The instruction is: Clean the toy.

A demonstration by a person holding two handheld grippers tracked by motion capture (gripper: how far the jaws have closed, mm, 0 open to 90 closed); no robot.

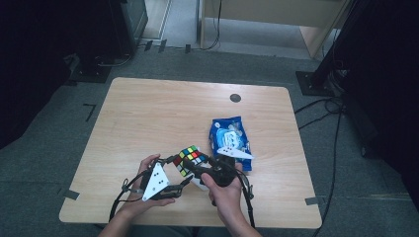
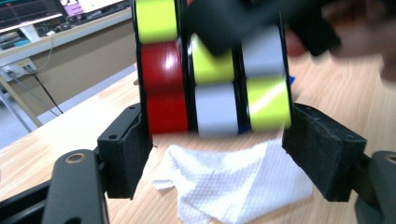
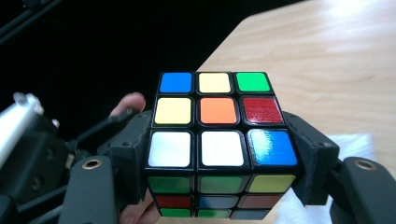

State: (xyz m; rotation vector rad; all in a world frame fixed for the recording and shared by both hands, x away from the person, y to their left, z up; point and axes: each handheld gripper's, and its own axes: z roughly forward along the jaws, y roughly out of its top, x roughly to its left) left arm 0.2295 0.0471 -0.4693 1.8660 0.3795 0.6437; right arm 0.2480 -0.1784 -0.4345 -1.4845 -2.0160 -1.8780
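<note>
Right gripper view, nearest first: the right gripper (image 3: 219,156) is clenched on the Rubik's cube (image 3: 219,112), its two black pads pressing the sides of the layer closest to the camera, with white, white and blue stickers between them. A fingertip of the other hand shows just left of the cube.

In the left gripper view, the left gripper (image 2: 215,140) has its jaws on either side of the cube's lowest row. The picture is blurred there, so I cannot tell whether the pads press or only flank it. The cube is held up off the table (image 1: 148,113), directly above a crumpled white tissue (image 2: 233,191).

What could go wrong, as I judge it: if the left pads bite only the very edge of a layer, a twist could skid them off the glossy stickers. If the layers are not lined up, the turn may jam and lever the cube out of the right grip. It would then drop onto the tissue or bounce off the near table edge, which lies close below the cube.

Beyond the cube and to its right lies the one container, a blue snack bag (image 1: 225,131), flat on the table. Its contents are hidden by the wrapper. A wide swing of the right gripper could brush it.
</note>
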